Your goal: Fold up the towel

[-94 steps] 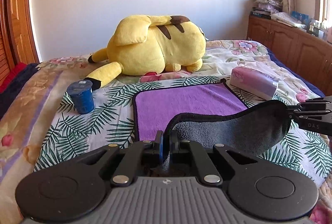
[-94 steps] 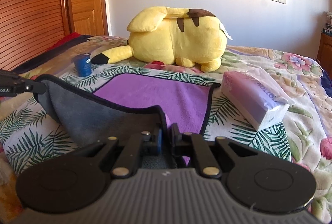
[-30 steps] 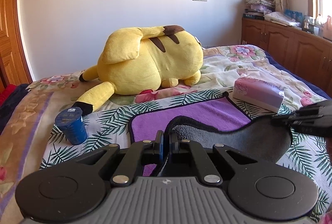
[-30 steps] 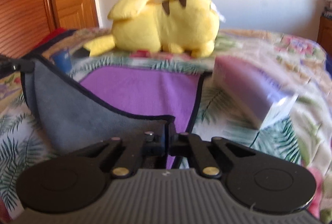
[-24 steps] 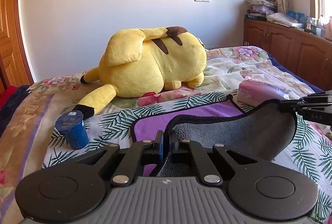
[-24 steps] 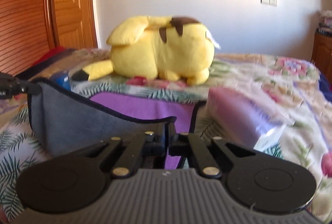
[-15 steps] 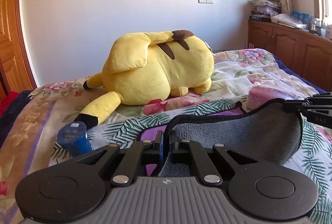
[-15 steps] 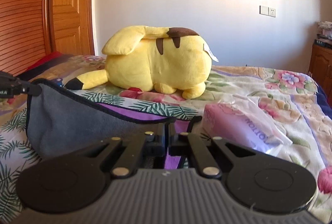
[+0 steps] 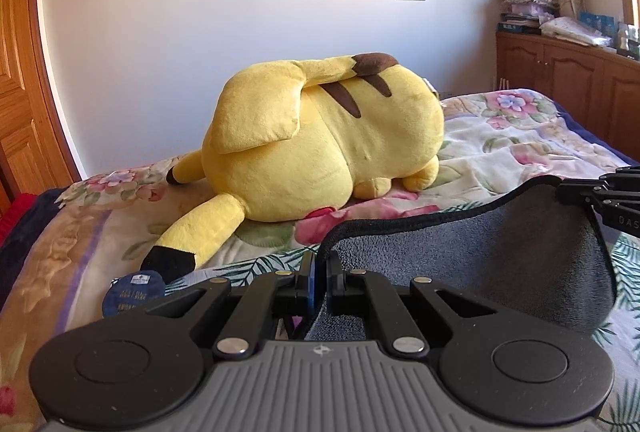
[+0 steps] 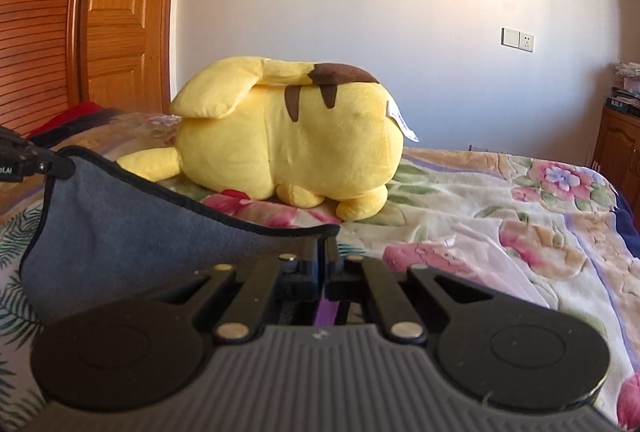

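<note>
Towel (image 9: 500, 256), soft and probably light, sags mid-frame between left gripper (image 9: 320, 272) and right gripper (image 10: 323, 264), each clamped on a corner.

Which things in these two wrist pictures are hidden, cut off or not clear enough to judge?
- Towel: its purple face and far edge are hidden behind the raised grey side, in both views.
- Blue cup: the left wrist view shows only the lid; the left gripper body covers the rest.
- Tissue pack: partly hidden behind the right gripper.
- Cup label: too small to read.
</note>
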